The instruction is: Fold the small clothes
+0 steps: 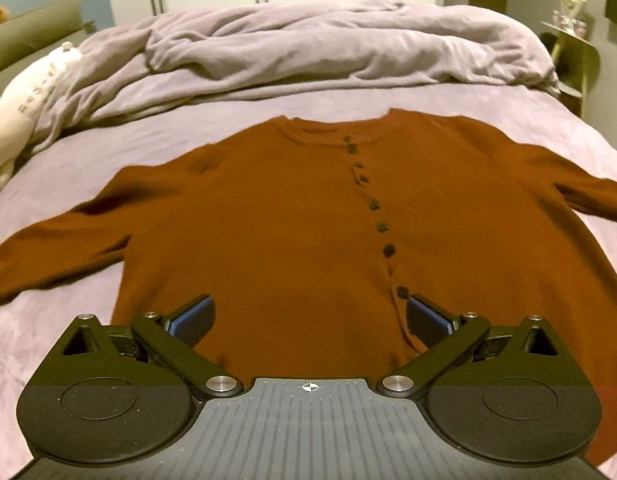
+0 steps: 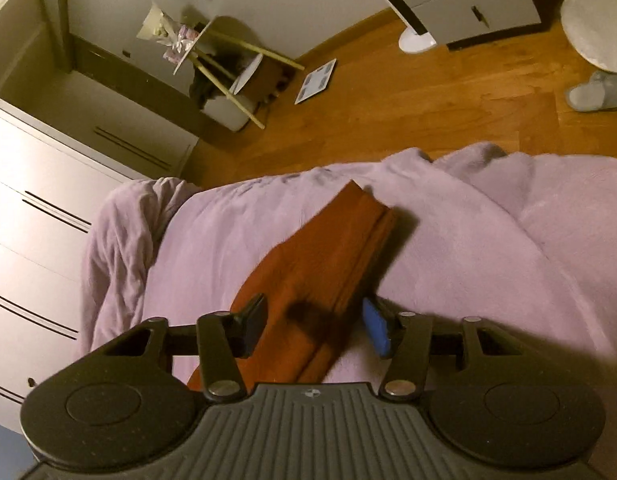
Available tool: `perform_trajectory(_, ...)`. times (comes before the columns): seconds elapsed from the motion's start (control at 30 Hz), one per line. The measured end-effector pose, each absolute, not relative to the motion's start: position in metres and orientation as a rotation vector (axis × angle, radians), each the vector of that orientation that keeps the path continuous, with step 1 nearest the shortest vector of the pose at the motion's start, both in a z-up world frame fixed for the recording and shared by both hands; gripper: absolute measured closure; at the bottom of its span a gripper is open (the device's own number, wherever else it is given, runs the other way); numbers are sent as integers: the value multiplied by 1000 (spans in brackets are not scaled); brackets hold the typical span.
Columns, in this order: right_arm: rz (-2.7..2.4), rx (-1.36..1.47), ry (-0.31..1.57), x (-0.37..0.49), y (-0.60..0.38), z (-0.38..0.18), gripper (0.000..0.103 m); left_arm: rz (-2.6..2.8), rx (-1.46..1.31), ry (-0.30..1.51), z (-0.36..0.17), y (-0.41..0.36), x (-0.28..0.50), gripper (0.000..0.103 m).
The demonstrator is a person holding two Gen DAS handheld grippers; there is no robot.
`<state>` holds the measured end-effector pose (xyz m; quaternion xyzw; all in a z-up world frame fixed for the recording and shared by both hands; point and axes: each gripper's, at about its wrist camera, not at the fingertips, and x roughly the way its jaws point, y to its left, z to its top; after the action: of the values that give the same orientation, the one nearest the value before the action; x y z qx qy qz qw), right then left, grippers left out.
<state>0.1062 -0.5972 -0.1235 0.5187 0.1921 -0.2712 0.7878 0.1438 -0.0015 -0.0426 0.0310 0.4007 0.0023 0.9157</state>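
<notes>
Cardigan (image 1: 292, 216) is lying face up and spread flat across the middle of the bed (image 1: 244, 100), collar toward the far edge where the bunched duvet (image 1: 308, 44) is piled, hem toward the near edge. Both sleeves are stretching out to the sides and the buttons (image 1: 374, 204) are running down the front, so no fold is showing yet; the folding looks barely begun, if at all.

Left gripper (image 1: 310, 316) is hovering over the hem at the near edge with its fingers wide apart, holding nothing.

Right gripper (image 2: 314, 328) is hanging over the right sleeve (image 2: 328, 256), which is pointing toward the bed's right edge, beyond which is the floor (image 2: 408, 100). Its fingers are standing apart on either side of the sleeve; whether the pads (image 2: 376, 330) are touching cloth I cannot tell, but they are not clamping it.

By my judgement everything is still waiting: bringing each sleeve in over the body, then folding the body itself.
</notes>
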Motion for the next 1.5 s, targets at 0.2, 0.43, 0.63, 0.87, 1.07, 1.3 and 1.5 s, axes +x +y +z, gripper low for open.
perform_trajectory(0.2, -594, 911, 459, 120, -582, -96, 98, -29, 31, 827, -40, 9, 146, 0)
perform_trajectory(0.43, -135, 225, 401, 150, -400, -8, 98, -65, -25, 792, -27, 15, 155, 0)
perform_trajectory(0.63, 206, 62, 534, 143, -276, -28, 60, -201, -80, 775, -14, -3, 173, 0)
perform_trajectory(0.87, -26, -83, 605, 124, -287, -70, 60, -388, -270, 886, -40, -41, 230, 0)
perform_trajectory(1.07, -126, -182, 618, 112, -311, -90, 60, -448, -465, 1046, -89, -78, 281, 14)
perform_trajectory(1.3, -163, -174, 612, 116, -330, -98, 59, -502, -540, 1099, -107, -98, 297, 52)
perform_trajectory(1.5, -167, -185, 621, 121, -324, -98, 59, -538, -534, 1081, -95, -102, 306, 96)
